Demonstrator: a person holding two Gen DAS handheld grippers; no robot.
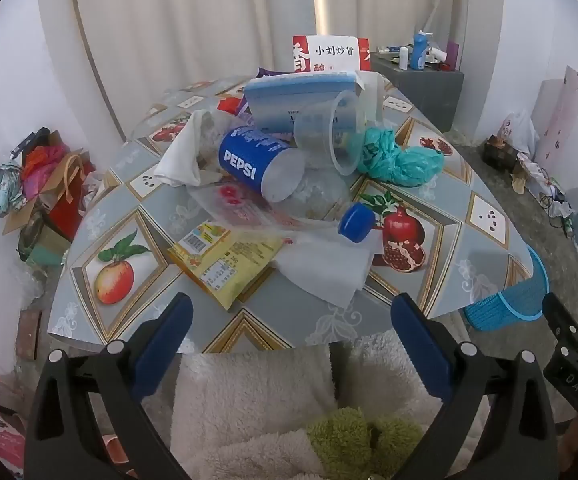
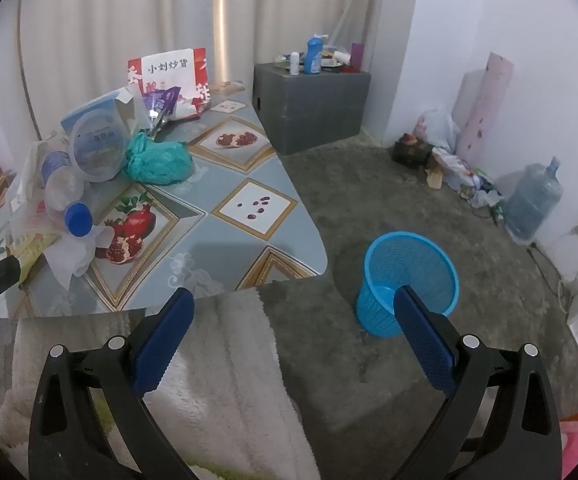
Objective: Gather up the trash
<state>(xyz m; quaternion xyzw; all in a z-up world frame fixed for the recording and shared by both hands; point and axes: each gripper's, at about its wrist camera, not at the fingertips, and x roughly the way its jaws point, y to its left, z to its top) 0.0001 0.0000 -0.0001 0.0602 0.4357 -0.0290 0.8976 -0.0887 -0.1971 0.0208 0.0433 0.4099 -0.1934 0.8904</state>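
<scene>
We are in a lived-in home room: cream curtains (image 2: 101, 32), a fruit-print tablecloth (image 1: 429, 216), toiletries on a grey box (image 2: 313, 100), a water jug (image 2: 533, 204).

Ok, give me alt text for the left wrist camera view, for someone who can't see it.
A pile of trash sits on a fruit-patterned table: a Pepsi bottle on its side, a clear plastic cup, a teal bag, a yellow wrapper and tissue. The open left gripper hovers at the near edge, holding nothing.
</scene>
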